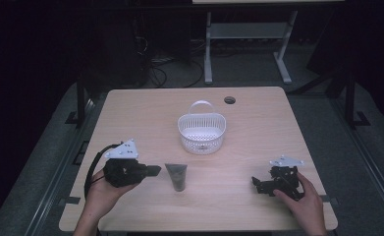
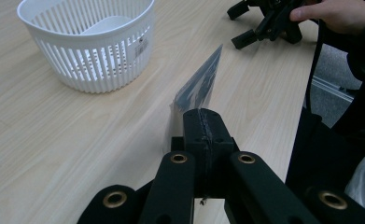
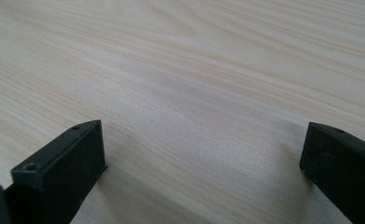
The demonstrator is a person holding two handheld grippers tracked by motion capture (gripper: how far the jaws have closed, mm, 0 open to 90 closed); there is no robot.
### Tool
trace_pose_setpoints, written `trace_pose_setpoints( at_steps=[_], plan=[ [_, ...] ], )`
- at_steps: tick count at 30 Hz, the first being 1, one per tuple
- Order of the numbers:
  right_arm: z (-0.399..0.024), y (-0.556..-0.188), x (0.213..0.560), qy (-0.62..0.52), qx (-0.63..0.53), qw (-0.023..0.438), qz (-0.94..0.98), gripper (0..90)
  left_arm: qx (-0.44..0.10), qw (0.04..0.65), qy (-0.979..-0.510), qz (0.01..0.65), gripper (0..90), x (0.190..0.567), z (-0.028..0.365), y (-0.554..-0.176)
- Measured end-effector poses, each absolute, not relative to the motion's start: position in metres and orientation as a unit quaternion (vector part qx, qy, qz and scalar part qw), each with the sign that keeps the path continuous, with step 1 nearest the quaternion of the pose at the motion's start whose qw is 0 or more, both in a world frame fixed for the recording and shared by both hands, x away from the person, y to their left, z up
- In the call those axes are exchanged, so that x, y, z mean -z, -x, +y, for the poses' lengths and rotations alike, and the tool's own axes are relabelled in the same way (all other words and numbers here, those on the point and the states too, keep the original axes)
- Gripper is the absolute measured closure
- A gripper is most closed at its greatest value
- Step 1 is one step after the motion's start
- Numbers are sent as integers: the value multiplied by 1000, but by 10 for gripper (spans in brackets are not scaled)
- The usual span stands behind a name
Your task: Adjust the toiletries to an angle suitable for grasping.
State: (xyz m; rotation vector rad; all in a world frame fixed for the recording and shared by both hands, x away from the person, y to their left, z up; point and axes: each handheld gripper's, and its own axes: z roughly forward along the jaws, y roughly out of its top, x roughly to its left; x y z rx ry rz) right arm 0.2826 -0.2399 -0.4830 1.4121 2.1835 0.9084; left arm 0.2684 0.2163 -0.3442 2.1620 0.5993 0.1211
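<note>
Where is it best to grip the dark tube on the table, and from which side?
Probably across the dark tube's narrow round body near the cap, from above: it lies flat, its wide crimped end toward the white basket. The left gripper, jaws shut, sits nearest.

In the left gripper view, the left gripper (image 2: 202, 122) has its two black jaws pressed flat together, a thin seam between them. Just past their tips lies a dark grey, flat-ended squeeze tube (image 2: 199, 86) — whether the tips touch it is hard to tell. A white slatted plastic basket (image 2: 89, 44) stands on the pale wood-grain table (image 2: 40, 140) at upper left. Farther off, a person's hand (image 2: 341, 14) holds the black right gripper (image 2: 243, 25) — jaws apart.
</note>
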Motion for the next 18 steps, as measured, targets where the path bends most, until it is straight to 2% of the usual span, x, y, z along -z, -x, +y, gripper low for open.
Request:
trace_pose_setpoints(
  at_steps=[18],
  plan=[
    [-240, -283, 483, -503, -324, 192, 778, 0, -49, 426, -872, 234, 897, 345, 203, -282]
  ],
)
